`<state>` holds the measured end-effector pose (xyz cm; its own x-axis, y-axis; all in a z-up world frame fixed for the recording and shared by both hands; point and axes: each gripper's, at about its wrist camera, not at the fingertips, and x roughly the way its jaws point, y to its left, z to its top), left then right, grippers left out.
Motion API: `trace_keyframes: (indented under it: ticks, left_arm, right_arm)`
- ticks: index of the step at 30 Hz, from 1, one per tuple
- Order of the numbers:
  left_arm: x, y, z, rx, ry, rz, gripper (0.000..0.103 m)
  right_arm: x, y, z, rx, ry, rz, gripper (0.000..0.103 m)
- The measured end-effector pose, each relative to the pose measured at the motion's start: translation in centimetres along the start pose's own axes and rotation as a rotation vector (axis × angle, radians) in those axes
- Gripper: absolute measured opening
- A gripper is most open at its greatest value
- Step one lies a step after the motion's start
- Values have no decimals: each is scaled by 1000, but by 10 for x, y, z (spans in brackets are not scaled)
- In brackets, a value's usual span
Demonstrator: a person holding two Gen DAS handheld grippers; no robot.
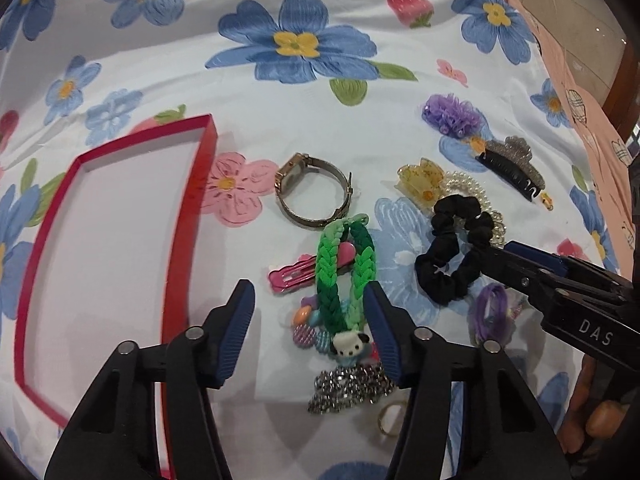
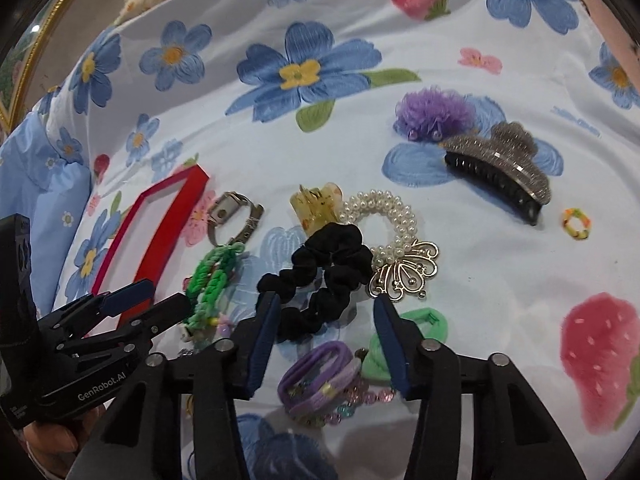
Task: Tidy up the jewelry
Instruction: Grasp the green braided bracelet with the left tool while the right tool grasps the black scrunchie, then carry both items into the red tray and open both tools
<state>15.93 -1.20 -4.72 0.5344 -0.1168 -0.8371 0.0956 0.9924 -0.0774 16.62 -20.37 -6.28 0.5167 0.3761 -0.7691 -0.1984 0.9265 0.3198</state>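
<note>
Jaws of the left gripper (image 1: 310,338) stand wide open around the green braided band (image 1: 345,276). Right gripper (image 2: 326,338) is open too, holding nothing, near the black scrunchie (image 2: 320,280). Farther left lies the red box (image 1: 100,248).

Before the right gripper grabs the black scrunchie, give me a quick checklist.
1. Right gripper open: ok.
2. Black scrunchie between its fingers: cannot tell; it lies just ahead.
3. Scrunchie clear of the pearl bracelet: not ok, they overlap.
4. Red box has room: ok, nothing visible inside.
5. Left gripper out of the way: ok, open around the green braided bracelet.
</note>
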Motion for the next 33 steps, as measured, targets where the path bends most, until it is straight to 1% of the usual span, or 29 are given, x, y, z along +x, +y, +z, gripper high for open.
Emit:
trace_keyframes:
  ticks: [3, 4, 5, 6, 7, 8, 10, 11, 15, 17, 20, 22, 26, 28, 33]
  left_arm:
    - [11, 2, 1, -6, 29, -26, 41]
    - [13, 3, 2, -8, 37, -35, 34]
    - [15, 3, 1, -12, 44, -52, 27]
    - [16, 3, 1, -12, 46, -63, 24]
    - [17, 3, 1, -12, 48, -73, 17]
    - [16, 3, 0, -8, 45, -77, 14]
    - [12, 3, -1, -5, 33, -85, 10]
    - [9, 4, -1, -9, 24, -96, 10]
    - [-7, 8, -2, -29, -14, -133, 9]
    - [-18, 12, -4, -41, -35, -143, 9]
    - [-33, 20, -5, -56, -61, -147, 9]
    - [-40, 27, -5, -69, -73, -143, 9]
    - [-58, 51, -12, -114, -100, -122, 9]
    - [-63, 65, -14, -138, -107, -106, 9]
    - [-68, 103, -17, -199, -114, -63, 9]
  right_arm:
    - [9, -2, 0, 18, 21, 7, 43]
    - [11, -2, 0, 20, 24, 4, 42]
    - [13, -3, 0, 24, 26, 5, 36]
    - [15, -4, 0, 29, 30, 12, 27]
    - [18, -4, 0, 35, 38, 17, 23]
    - [20, -5, 0, 41, 43, 24, 18]
    - [20, -7, -1, 51, 36, 30, 12]
    - [19, -8, -1, 54, 30, 31, 10]
    - [6, -7, 0, 57, -10, 53, 8]
    - [0, -3, 2, 48, -28, 54, 8]
    - [-11, 4, 5, 35, -52, 78, 8]
    - [-17, 12, 7, 21, -65, 117, 8]
    - [-22, 34, 11, -14, -85, 167, 8]
    - [-20, 50, 13, -32, -84, 204, 8]
    - [-12, 85, 17, -88, -81, 257, 8]
